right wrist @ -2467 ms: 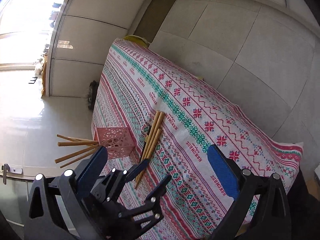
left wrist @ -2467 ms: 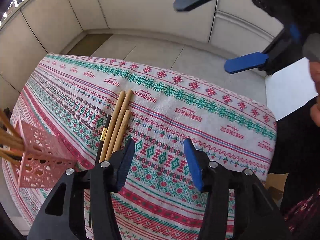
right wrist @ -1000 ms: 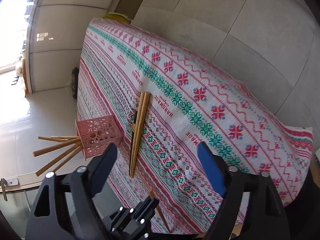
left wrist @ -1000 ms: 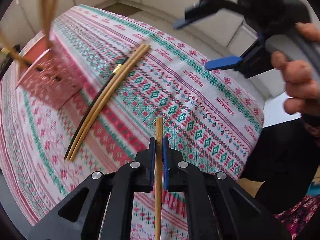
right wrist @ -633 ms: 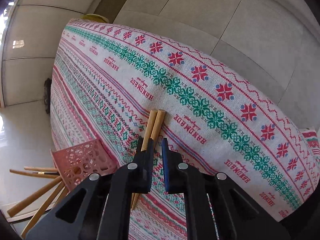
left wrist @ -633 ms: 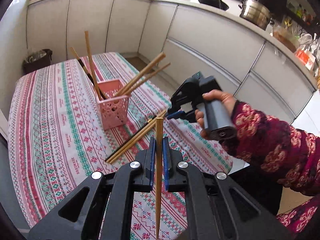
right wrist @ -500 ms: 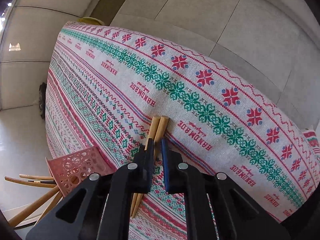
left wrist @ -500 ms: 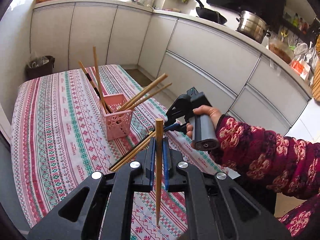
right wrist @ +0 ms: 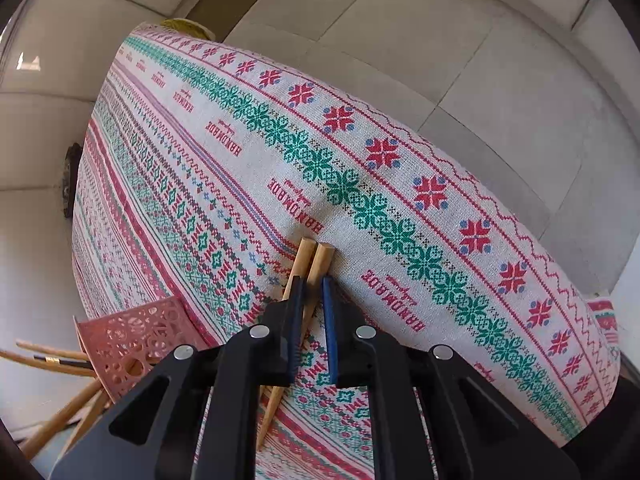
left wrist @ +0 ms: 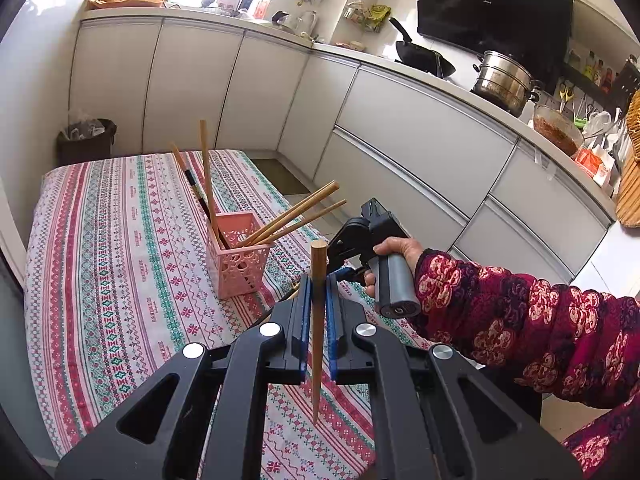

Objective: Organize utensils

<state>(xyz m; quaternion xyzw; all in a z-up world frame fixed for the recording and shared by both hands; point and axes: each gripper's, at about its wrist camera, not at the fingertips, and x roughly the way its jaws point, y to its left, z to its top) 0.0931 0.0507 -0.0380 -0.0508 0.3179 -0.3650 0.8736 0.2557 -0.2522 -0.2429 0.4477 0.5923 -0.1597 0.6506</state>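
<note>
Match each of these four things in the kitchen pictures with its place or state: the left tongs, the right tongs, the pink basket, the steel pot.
Things:
1. left tongs
2. right tongs
3. pink basket
4. steel pot

Places or states:
A. down at two chopsticks lying on the tablecloth
B. standing on the counter
C. clamped on one upright chopstick
D. holding several leaning chopsticks

Pairs: 1-C, 2-A, 3-D, 4-B.
</note>
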